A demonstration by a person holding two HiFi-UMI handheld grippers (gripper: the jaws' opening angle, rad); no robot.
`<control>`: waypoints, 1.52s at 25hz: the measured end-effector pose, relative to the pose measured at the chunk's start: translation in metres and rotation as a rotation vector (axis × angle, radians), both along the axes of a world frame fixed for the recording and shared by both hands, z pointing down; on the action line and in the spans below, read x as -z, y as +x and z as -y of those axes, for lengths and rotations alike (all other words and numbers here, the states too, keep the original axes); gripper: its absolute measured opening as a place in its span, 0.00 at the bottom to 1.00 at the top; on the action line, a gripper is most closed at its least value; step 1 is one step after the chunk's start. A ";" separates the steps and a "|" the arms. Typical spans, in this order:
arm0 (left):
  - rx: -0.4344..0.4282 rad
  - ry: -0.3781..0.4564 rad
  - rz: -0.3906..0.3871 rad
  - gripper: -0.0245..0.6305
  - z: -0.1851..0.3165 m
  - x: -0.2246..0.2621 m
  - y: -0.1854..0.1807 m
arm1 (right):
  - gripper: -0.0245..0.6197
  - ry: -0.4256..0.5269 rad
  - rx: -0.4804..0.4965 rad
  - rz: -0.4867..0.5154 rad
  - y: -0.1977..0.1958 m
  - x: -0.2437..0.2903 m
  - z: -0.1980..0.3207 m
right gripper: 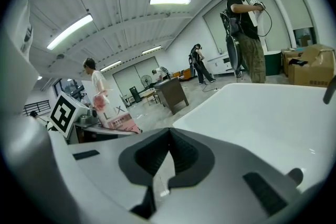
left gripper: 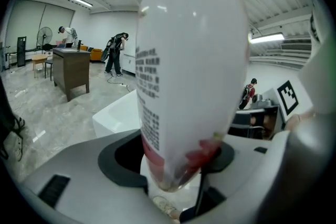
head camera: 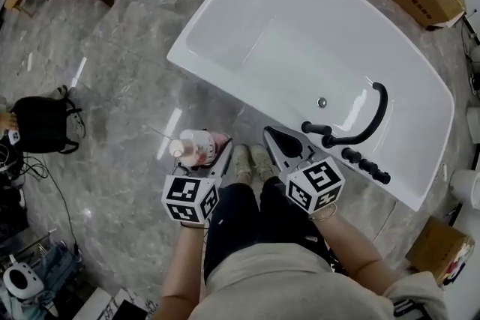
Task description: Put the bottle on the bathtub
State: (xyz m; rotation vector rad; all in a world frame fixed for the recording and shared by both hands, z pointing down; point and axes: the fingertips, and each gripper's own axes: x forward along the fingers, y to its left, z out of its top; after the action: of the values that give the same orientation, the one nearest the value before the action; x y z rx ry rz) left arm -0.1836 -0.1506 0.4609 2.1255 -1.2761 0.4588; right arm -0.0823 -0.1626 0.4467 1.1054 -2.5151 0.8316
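Bottle (head camera: 197, 147) pinched between the jaws of the left gripper (head camera: 215, 160), white cap toward the left in the head view, held above the floor (head camera: 127, 86) and just short of the bathtub (head camera: 217, 7). Pickup looks done. What is left, as I judge it, is to carry the bottle over the tub's near rim, set it down and let go. A black faucet (head camera: 367, 124) takes up the rim's right stretch. The right gripper (head camera: 274, 140) hangs just beside the left, its 2 jaws pressed together on nothing.
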 end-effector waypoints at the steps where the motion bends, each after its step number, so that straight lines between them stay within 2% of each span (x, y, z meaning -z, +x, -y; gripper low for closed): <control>1: -0.013 -0.007 0.001 0.44 0.002 -0.006 0.002 | 0.03 -0.007 -0.011 -0.004 0.003 -0.005 0.001; 15: -0.057 -0.094 -0.033 0.44 0.027 -0.104 0.023 | 0.03 -0.116 -0.102 -0.025 0.017 -0.105 0.023; 22: -0.038 -0.087 -0.037 0.44 0.048 -0.148 0.034 | 0.03 -0.118 -0.100 -0.026 0.015 -0.148 0.042; 26: -0.024 -0.082 -0.041 0.44 0.066 -0.166 0.038 | 0.03 -0.125 -0.133 -0.017 0.016 -0.169 0.056; 38: 0.059 -0.005 -0.009 0.44 0.138 -0.187 0.035 | 0.03 -0.119 -0.187 0.004 0.024 -0.199 0.090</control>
State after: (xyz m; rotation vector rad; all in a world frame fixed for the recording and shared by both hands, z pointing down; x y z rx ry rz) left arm -0.1487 -0.2884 0.6484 2.0773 -1.3273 0.4269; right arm -0.0587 -0.2529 0.6461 1.3130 -2.3565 1.0186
